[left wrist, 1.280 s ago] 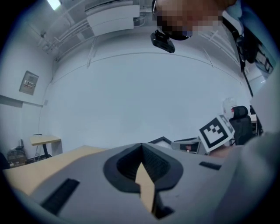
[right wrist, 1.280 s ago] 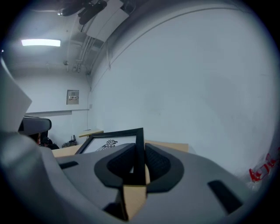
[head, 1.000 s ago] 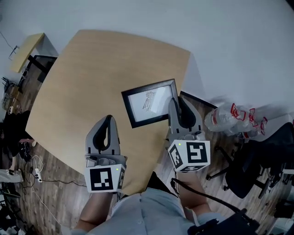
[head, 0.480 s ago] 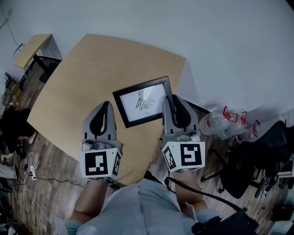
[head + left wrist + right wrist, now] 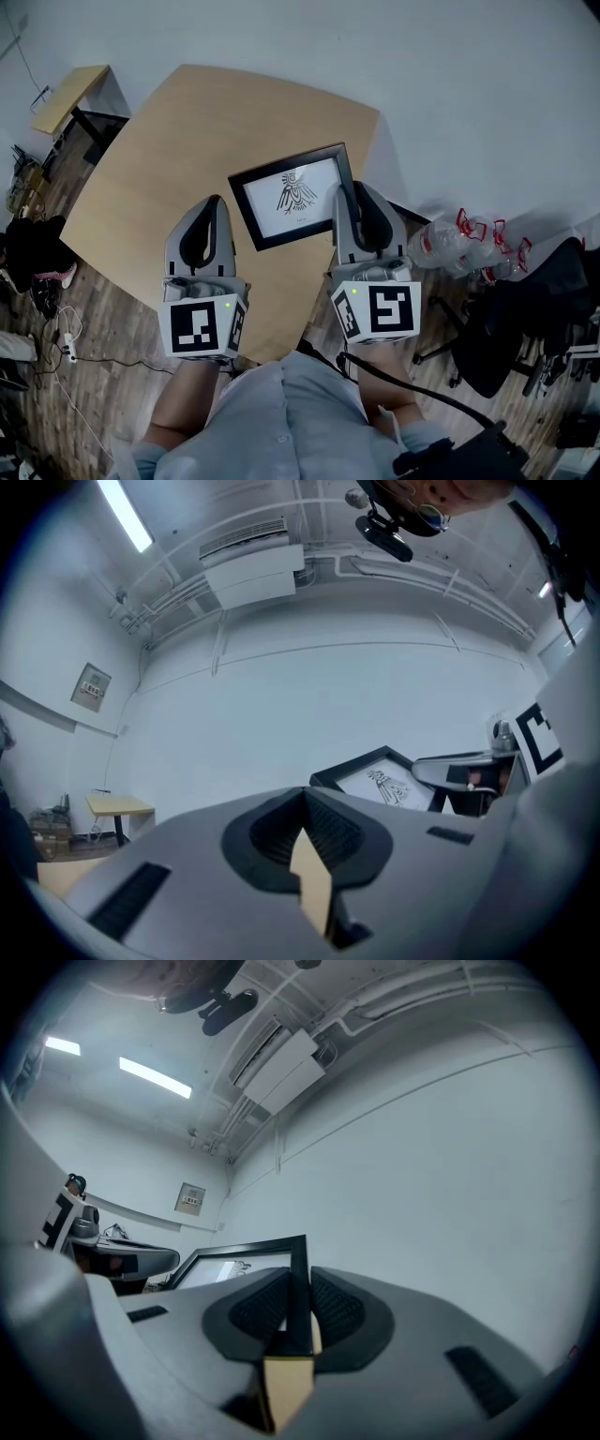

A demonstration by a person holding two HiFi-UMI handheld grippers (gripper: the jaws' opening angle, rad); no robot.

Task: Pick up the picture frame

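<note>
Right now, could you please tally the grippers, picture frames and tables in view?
Grippers: 2, left gripper and right gripper
Picture frame: 1
Tables: 2, large table and small table
Total: 5

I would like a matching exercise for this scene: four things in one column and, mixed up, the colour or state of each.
1 right tongs
2 left tongs
3 table
4 picture frame

a light wood
b black border
c closed, nothing between them
d clamped on the frame's edge

Pairs: 1-d, 2-c, 3-a, 4-b
</note>
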